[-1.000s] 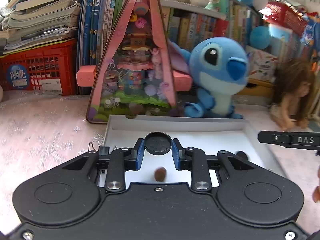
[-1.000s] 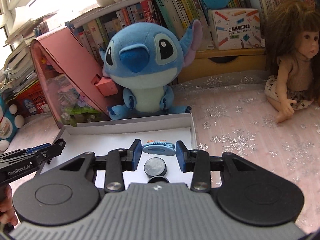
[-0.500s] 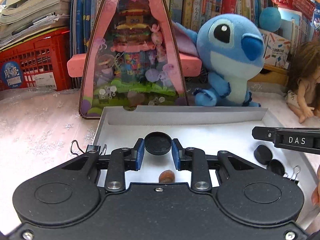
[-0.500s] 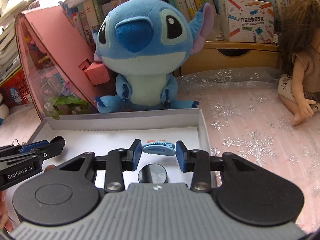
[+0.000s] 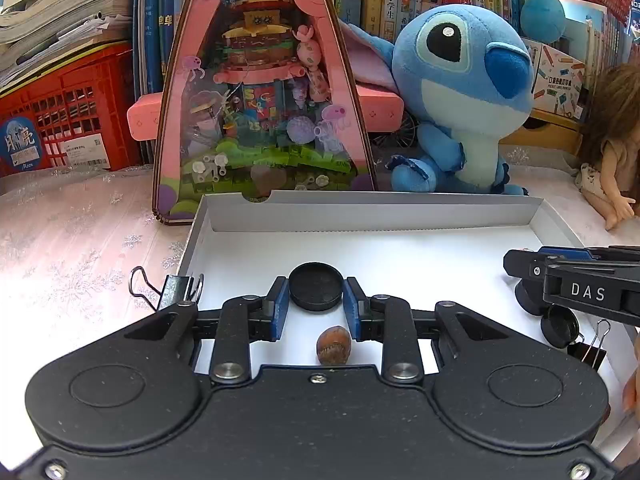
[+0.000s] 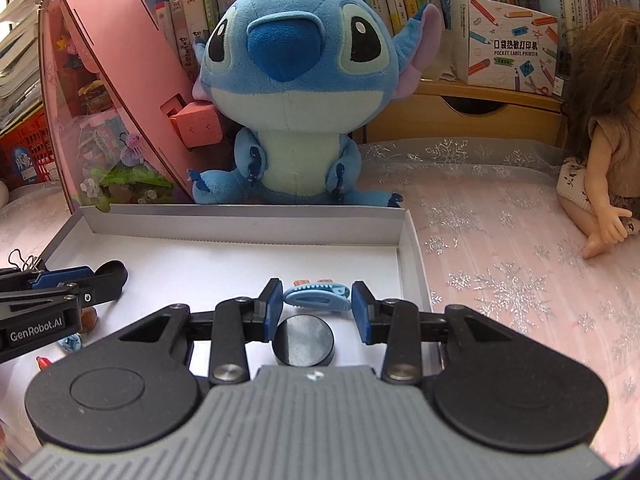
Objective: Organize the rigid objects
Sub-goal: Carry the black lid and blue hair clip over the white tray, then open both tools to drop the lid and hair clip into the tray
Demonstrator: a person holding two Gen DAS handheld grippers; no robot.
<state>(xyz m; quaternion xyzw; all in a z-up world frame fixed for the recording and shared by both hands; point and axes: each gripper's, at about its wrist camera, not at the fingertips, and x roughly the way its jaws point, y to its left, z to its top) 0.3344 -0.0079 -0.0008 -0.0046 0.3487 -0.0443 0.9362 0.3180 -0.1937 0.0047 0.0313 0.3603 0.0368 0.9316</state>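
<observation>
Left wrist: jaws clamp black cap (image 5: 315,286), right jaws grip blue clip (image 6: 316,297), contact hard to confirm

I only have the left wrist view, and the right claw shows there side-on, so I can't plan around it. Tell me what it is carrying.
Observer: The right claw is shut on a light blue toothed plastic hair clip.
Operator: Report what lies under it.
Observer: A flat black round disc lies on the floor of the white cardboard tray, just nearer the camera than the clip.
Operator: Say where the clip stands against the tray's right wall.
Observer: It looks close to that wall but inside it. Pink snowflake-print cloth lies beyond.
</observation>
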